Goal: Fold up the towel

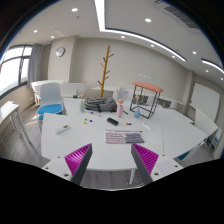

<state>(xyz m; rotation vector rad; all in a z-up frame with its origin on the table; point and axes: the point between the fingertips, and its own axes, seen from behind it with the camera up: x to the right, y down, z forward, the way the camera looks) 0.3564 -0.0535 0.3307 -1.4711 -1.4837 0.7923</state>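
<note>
A small striped towel (124,137) lies flat on the white table (95,140), beyond my fingers and a little right of their midline. My gripper (112,160) is open and empty, held above the table's near edge. Its two magenta pads (78,157) stand wide apart with only bare table between them. The towel is apart from both fingers.
A dark small object (113,122) and a pale bottle (122,107) stand further back on the table. A coil of grey cable (97,104) lies at the far side. A blue chair (50,100) stands left, a red-topped stool (146,95) right, a wooden coat stand (104,68) behind.
</note>
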